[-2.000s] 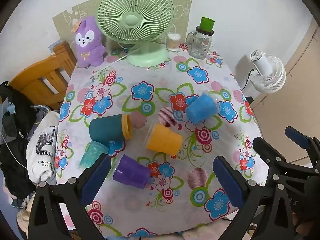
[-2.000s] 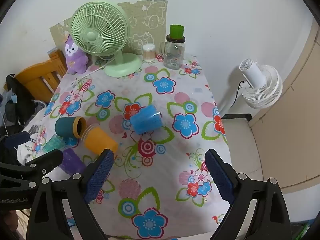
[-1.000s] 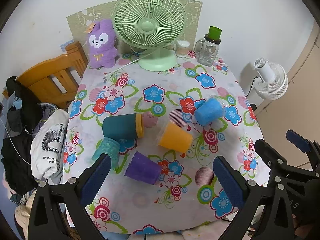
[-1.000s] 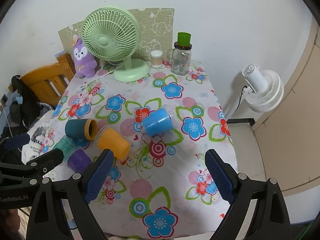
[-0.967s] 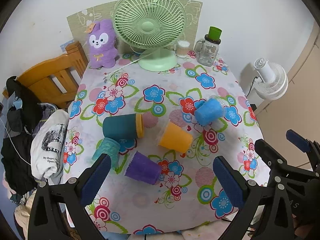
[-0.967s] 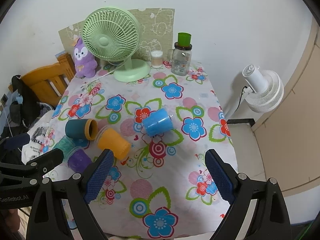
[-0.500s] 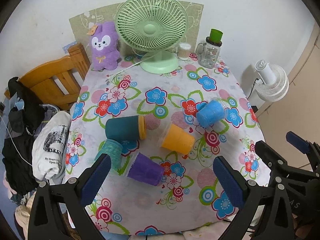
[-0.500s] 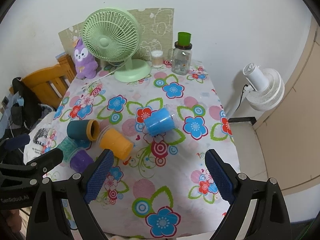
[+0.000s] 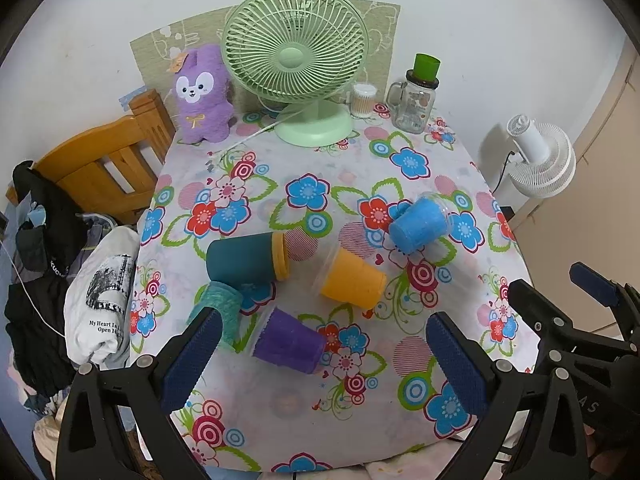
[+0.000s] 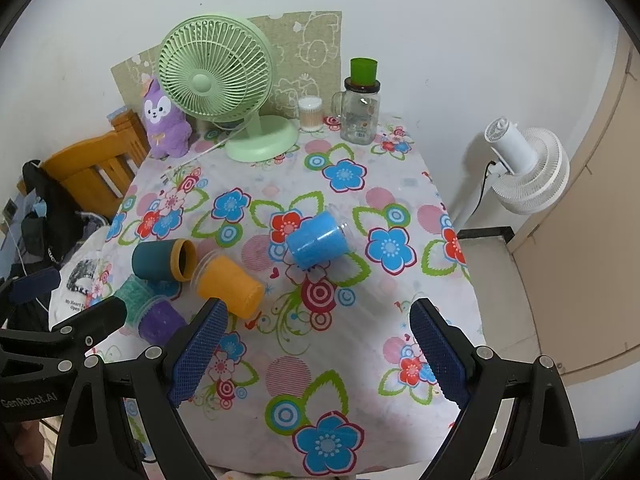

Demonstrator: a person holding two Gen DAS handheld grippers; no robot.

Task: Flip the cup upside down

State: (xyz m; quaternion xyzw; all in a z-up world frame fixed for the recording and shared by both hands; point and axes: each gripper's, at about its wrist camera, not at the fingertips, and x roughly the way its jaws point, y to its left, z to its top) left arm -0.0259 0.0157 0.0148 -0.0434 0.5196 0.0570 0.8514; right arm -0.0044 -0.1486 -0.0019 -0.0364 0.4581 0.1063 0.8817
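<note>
Five cups lie on their sides on the flowered tablecloth (image 9: 360, 168). The blue cup (image 10: 318, 242) lies apart from the others, mouth toward the table's right edge, base pointing left. The left gripper (image 9: 320, 360) and right gripper (image 10: 320, 354) hang above the near edge, jaws spread, gripping nothing.

Between the wide-apart jaws of the left gripper (image 9: 322, 360): purple cup (image 9: 291, 340) lying on its side just ahead, teal textured cup (image 9: 218, 307) behind the left pad, open floral tablecloth (image 9: 384, 412) toward the right pad. Farther ahead, dark teal cup (image 9: 246, 257) and orange cup (image 9: 352, 277) lying close together, little gap between. Ahead and right, blue cup (image 9: 418, 225) lying apart, bare cloth all round.

Between the spread jaws of the right gripper (image 10: 318, 354): bare cloth only. Orange cup just beyond the left pad; blue cup well ahead. At the far edge: green desk fan (image 10: 224, 84), purple plush (image 10: 165, 122), glass jar (image 10: 360, 110).
</note>
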